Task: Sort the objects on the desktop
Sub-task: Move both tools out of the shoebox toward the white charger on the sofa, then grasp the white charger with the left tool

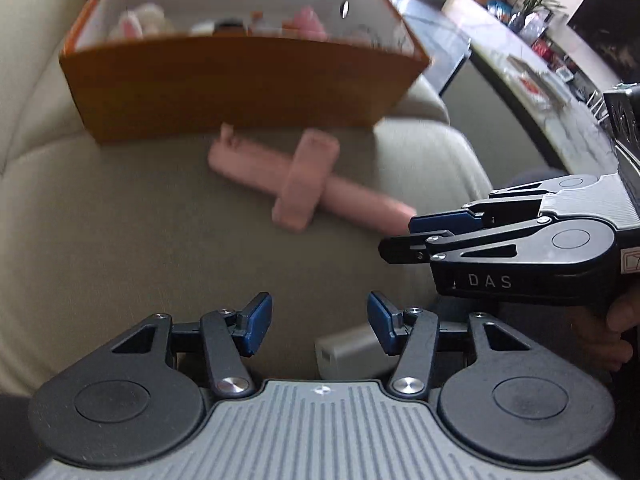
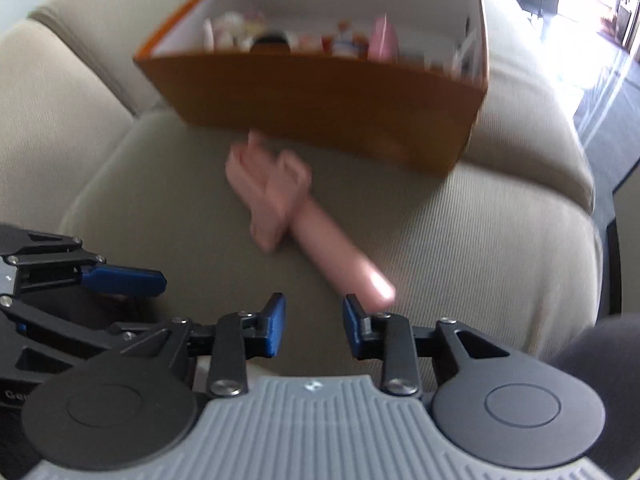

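Note:
A long pink bar [image 1: 256,174] lies on the beige sofa cushion [image 1: 120,220], with a shorter pink block [image 1: 306,184] resting across it. Both show blurred in the right wrist view, the bar [image 2: 340,248] and the block [image 2: 280,196]. Behind them stands an orange box [image 1: 224,80] [image 2: 320,96] holding several small items. My left gripper [image 1: 320,322] is open and empty, above a small grey block [image 1: 352,352]. My right gripper [image 2: 314,326] is open and empty, just short of the bar's near end; it shows side-on in the left wrist view [image 1: 400,236].
The sofa back [image 1: 32,40] rises behind and left of the box. A counter [image 1: 552,92] with clutter stands to the right beyond the sofa. The cushion's right edge [image 2: 592,240] drops to the floor.

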Available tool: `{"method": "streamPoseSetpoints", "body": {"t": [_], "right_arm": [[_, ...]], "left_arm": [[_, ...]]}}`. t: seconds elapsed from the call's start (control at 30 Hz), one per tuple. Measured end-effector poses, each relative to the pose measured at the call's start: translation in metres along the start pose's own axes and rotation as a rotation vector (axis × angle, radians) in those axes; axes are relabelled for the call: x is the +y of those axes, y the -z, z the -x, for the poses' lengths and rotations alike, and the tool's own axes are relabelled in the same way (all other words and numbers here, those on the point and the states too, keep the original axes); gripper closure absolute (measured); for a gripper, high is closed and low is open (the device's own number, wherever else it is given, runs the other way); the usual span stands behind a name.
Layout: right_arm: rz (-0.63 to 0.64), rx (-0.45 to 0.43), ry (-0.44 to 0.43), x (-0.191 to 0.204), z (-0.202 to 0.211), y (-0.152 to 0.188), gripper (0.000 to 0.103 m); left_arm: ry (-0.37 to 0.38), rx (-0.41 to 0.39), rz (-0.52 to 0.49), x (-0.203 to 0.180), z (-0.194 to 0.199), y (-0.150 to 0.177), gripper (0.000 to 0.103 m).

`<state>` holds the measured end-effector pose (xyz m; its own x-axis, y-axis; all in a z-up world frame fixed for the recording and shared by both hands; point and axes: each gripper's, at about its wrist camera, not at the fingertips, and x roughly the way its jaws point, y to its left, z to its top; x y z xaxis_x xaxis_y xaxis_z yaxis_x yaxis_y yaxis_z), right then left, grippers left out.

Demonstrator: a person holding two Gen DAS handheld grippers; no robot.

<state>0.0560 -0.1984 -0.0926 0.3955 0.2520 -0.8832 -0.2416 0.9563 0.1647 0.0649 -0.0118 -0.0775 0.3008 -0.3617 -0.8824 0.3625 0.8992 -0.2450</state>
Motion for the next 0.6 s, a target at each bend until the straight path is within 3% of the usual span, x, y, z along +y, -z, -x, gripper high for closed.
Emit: {"method": "streamPoseSetpoints", "body": {"t": [0.13,0.33,0.6], "right_arm": [[-0.052,0.111,-0.050,-0.003,-0.016,0.025,0.069],[-0.091,0.120,-0.046,-0.007,-0.016,0.034,0.069],[-0.101,0.152,-0.060,-0.014,-0.016,0.043,0.069]], "left_arm": [[-0.001,0.088,0.021,0.002,-0.015,0.017,0.041],[-0.014,0.115,-0.045,-0.007,-0.026,0.027,0.039],[0.058,0.143,-0.044,-0.014,-0.040,0.033,0.038]]}}
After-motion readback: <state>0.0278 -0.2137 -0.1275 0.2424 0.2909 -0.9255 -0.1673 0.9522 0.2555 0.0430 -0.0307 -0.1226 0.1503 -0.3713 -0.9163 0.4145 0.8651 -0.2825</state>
